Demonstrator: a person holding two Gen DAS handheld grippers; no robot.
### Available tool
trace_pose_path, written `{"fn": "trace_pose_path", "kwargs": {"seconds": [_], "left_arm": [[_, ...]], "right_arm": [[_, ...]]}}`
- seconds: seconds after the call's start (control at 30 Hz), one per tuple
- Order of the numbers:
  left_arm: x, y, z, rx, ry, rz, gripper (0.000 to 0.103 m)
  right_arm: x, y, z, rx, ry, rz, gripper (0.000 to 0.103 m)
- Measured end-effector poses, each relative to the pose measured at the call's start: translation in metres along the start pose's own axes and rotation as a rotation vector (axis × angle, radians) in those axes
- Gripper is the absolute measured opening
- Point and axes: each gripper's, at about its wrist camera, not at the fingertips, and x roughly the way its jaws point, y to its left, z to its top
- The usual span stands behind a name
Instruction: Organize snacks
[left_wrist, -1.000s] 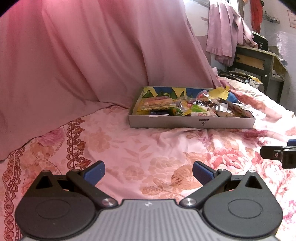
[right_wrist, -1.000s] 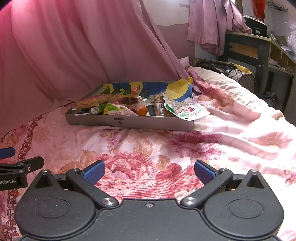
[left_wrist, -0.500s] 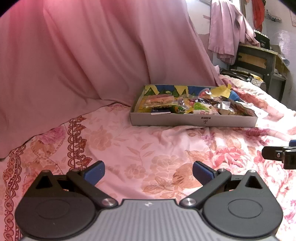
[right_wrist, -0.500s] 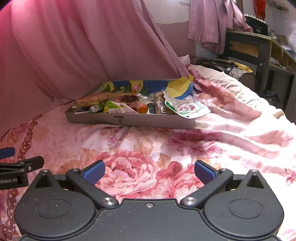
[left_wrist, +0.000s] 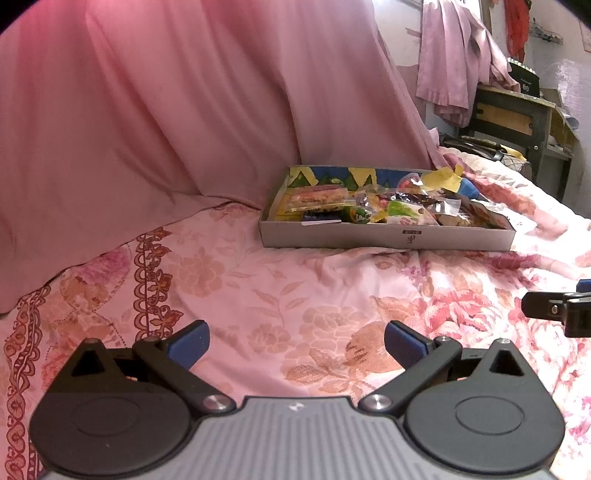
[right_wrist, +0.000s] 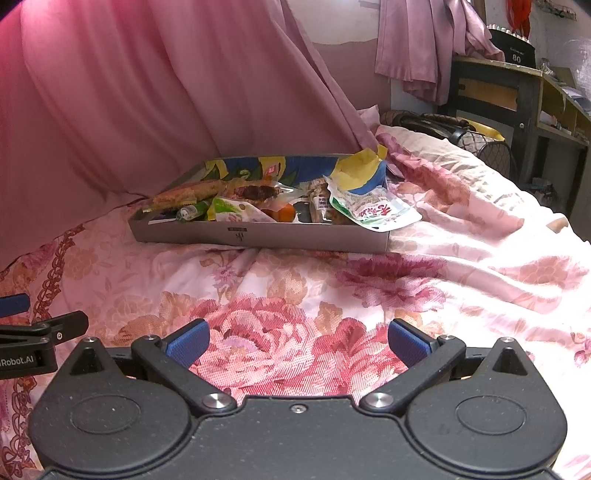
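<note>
I am holding my left gripper (left_wrist: 296, 343) low above the flowered bedsheet (left_wrist: 280, 295), and its two blue pads (left_wrist: 188, 341) are standing wide apart with nothing between them. My right gripper (right_wrist: 298, 341) is hanging in the same way over a big red rose of the sheet, released, its fingers spread and holding nothing. In the left wrist view one fingertip of the right gripper (left_wrist: 557, 306) is showing at the right edge, and in the right wrist view the left gripper (right_wrist: 37, 332) is showing at the left edge, so the two are side by side.

The snacks are lying in a shallow grey cardboard tray (left_wrist: 384, 238) which is resting on the bed ahead of both grippers, well apart from them, just in front of a hanging pink curtain (left_wrist: 166, 110). Inside the tray I am seeing a long orange packet (right_wrist: 192, 191) at the left end, a small green packet (right_wrist: 192, 211) near the front wall, a light green pouch (right_wrist: 236, 212), a dark brownish packet (right_wrist: 255, 192) behind it, and an orange piece (right_wrist: 284, 213) in the middle. A white pouch with red characters (right_wrist: 373, 212) is leaning over the right front corner of the tray and sticking out past the rim. A yellow wrapper (right_wrist: 360, 168) is standing up behind it, against the far wall. At the far right a dark wooden desk (right_wrist: 491, 88) is standing beside the bed, with pink cloth (right_wrist: 413, 44) hanging next to it.
</note>
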Motion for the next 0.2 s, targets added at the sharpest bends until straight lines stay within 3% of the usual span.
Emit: {"fn": "trace_pose_path", "kwargs": {"seconds": [0.2], "left_arm": [[0.0019,0.0001,0.0,-0.002,0.008,-0.008,0.103]], "right_arm": [[0.0032,-0.0008,0.0003,0.003,0.01,0.003,0.102]]}}
